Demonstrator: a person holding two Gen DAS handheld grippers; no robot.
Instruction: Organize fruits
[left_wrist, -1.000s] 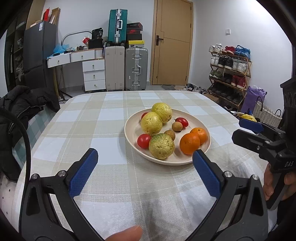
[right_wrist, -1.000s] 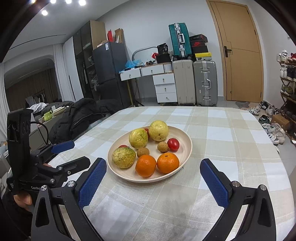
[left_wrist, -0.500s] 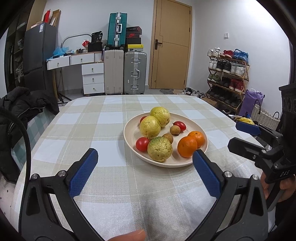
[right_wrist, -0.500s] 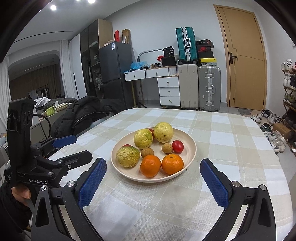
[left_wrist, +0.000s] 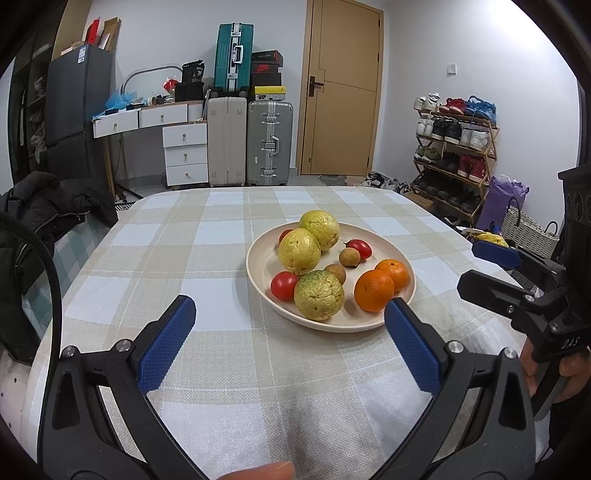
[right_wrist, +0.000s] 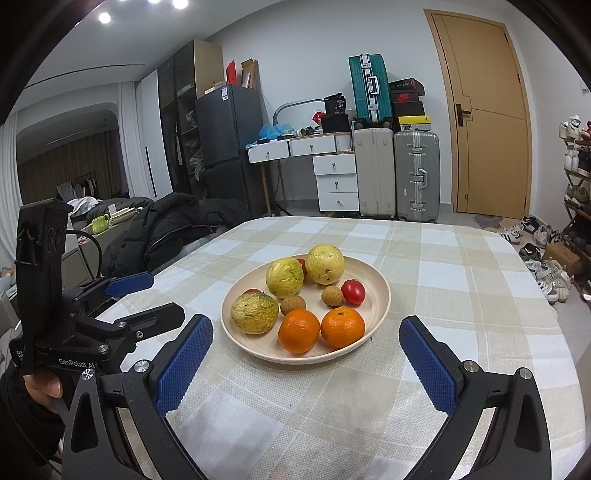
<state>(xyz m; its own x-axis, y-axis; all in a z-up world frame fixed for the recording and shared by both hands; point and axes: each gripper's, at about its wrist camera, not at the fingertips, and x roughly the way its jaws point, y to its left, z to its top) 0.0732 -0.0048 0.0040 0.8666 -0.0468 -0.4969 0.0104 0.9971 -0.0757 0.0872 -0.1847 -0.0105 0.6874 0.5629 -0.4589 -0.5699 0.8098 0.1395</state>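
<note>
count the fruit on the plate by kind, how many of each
yellow-green guavas: 3
oranges: 2
red tomatoes: 3
small brown longans: 2
total: 10, all on the plate

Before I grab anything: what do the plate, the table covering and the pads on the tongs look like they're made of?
Plate: smooth matte cream, no glare; ceramic, melamine or bamboo fibre, hard to tell which.
Table covering: woven checked fabric, coarse weave visible up close, so likely cloth.
Pads on the right tongs: blue with a fine knurled grid, probably rubber or soft plastic. Left tongs look the same.
</note>
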